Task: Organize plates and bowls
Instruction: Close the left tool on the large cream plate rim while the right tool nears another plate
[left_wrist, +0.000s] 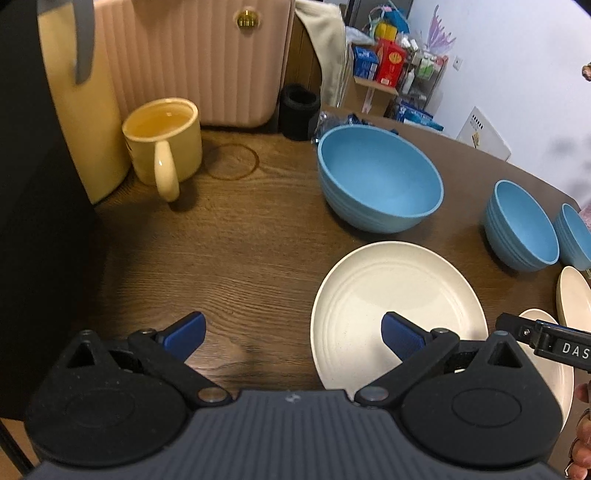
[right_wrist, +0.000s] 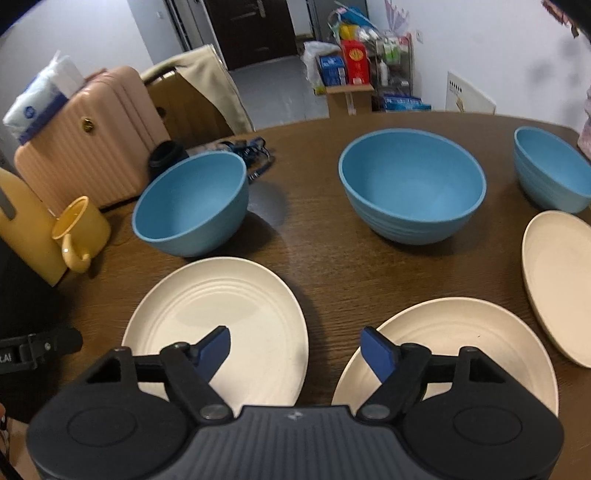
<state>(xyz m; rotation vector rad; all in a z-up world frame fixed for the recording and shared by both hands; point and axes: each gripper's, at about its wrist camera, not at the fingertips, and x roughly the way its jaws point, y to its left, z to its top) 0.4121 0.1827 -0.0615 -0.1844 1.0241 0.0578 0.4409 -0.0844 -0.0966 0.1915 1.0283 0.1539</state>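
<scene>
Closest to me, my left gripper (left_wrist: 293, 334) has its jaws spread wide with nothing between them, hanging over bare wooden table (left_wrist: 229, 258); its right pad overlaps the edge of the nearest cream plate (left_wrist: 399, 295). My right gripper (right_wrist: 295, 350) is also wide open and empty, straddling the gap between that same plate (right_wrist: 221, 314) and a second cream plate (right_wrist: 461, 332), whose near rim is hidden behind the gripper body. A third cream plate (right_wrist: 561, 280) is cut off at the right edge of the right wrist view.

Farther back stand three blue bowls, apart from each other: the left bowl (right_wrist: 192, 203), the middle bowl (right_wrist: 412, 184), and the right bowl (right_wrist: 554, 166), partly cropped by the frame. In the left wrist view the big bowl (left_wrist: 380, 177) sits just behind the nearest plate.

At the far left, a yellow mug (left_wrist: 164, 142) holds something I can't make out; beside it stands a pink ribbed case (left_wrist: 192, 62). A dark cup (left_wrist: 299, 110) and a blurred blue tangle lie behind the bowls.
</scene>
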